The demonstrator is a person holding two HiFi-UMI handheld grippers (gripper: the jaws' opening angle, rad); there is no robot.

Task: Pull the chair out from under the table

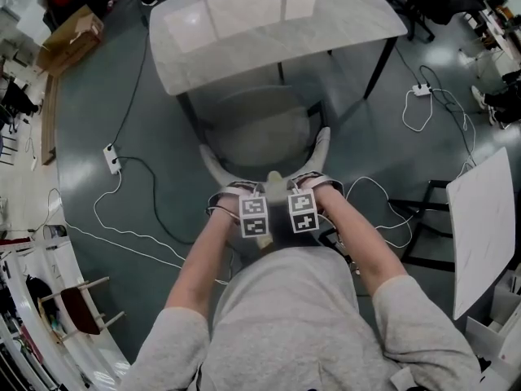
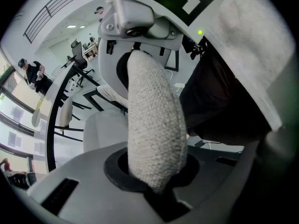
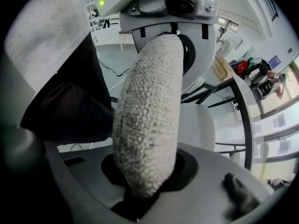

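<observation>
A pale fabric chair (image 1: 260,133) stands with its seat partly under the white marble table (image 1: 244,31). Its curved backrest (image 1: 213,168) faces me. Both grippers point steeply down onto the backrest's top edge, side by side. My left gripper (image 1: 254,206) is shut on that padded edge, and my right gripper (image 1: 303,204) grips it just to the right. In the left gripper view the woven backrest rim (image 2: 154,125) runs up between the jaws of the left gripper (image 2: 156,181). The right gripper view shows the same rim (image 3: 149,120) clamped in the right gripper (image 3: 145,185).
White cables and a power strip (image 1: 111,159) lie on the grey floor to the left. More cables and a white board (image 1: 488,218) on a black stand are at the right. A cardboard box (image 1: 69,39) sits far left. A person (image 2: 35,73) stands in the distance.
</observation>
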